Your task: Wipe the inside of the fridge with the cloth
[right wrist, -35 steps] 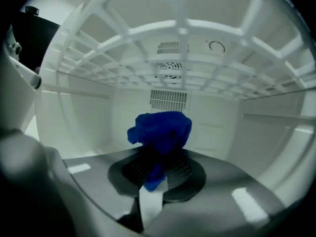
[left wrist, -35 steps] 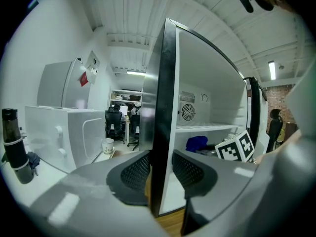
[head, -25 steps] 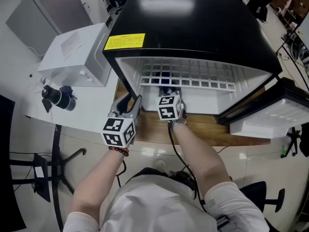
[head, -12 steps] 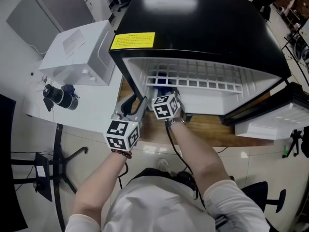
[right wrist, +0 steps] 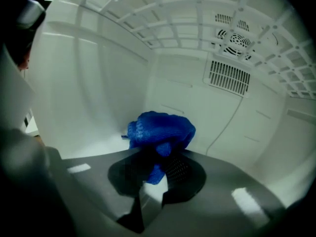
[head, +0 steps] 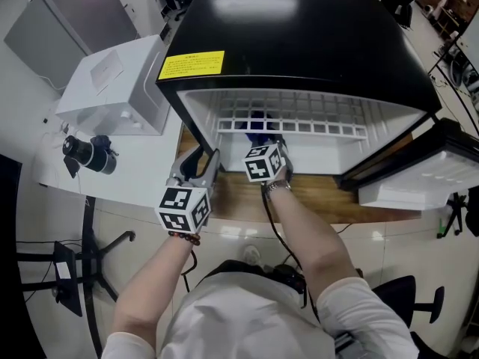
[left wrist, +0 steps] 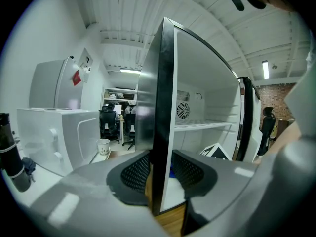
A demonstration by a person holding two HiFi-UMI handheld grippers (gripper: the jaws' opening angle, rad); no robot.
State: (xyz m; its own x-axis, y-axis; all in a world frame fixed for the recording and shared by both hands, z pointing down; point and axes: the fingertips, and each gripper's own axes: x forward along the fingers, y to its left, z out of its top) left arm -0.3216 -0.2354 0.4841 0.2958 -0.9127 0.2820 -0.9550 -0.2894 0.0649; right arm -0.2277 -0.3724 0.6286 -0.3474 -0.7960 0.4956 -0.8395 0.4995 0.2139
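Observation:
The black fridge [head: 299, 36] stands open, its white inside facing me. My left gripper [head: 199, 163] is shut on the front edge of the fridge's left wall [left wrist: 160, 132], one pad on each side of it. My right gripper [head: 263, 146] reaches in under the wire shelf [head: 299, 122]. It is shut on a bunched blue cloth [right wrist: 160, 130], which sits low near the white floor by the back left corner [right wrist: 148, 98]. In the head view only a bit of the blue cloth [head: 257, 136] shows past the marker cube.
The fridge door [head: 419, 178] hangs open at the right. The fridge rests on a wooden top [head: 322, 200]. A white appliance [head: 120, 81] and a black camera-like object [head: 88, 154] sit on the white table to the left. Vents [right wrist: 227, 75] mark the back wall.
My right gripper has dipped and tilted a little with the cloth inside the fridge. The left gripper has kept its hold on the wall edge.

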